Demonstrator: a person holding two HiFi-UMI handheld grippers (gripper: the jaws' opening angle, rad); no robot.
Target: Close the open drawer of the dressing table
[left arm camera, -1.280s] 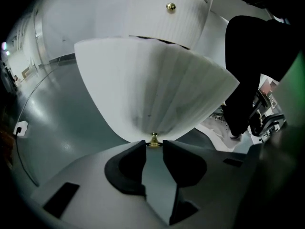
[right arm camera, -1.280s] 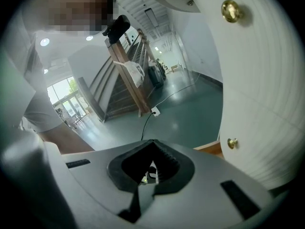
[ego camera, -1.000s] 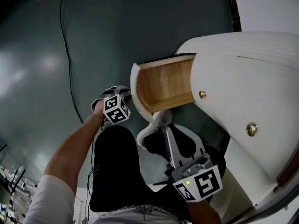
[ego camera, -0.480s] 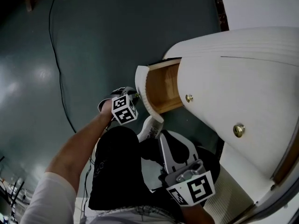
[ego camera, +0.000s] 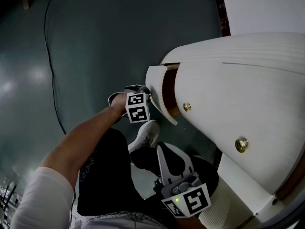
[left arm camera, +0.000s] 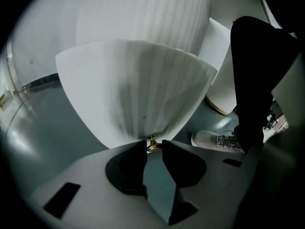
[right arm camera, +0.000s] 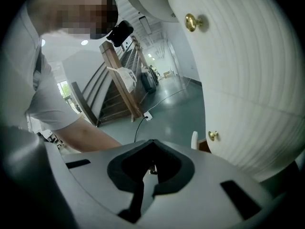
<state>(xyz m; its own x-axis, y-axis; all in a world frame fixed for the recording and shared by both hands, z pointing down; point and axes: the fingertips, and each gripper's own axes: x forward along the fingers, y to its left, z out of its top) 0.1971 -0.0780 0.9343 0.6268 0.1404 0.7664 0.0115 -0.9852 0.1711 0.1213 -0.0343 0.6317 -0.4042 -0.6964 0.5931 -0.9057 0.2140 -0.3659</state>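
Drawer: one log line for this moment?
drawer: ajar, mostly in | left gripper: shut on knob | right gripper: shut, nothing held

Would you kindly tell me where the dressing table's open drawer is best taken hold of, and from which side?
Take the brass knob on the drawer front, coming straight at that front. The front is a curved, ribbed panel with nothing else to pinch, and the knob stands proud of it. The left gripper has its jaws closed on the knob that way.
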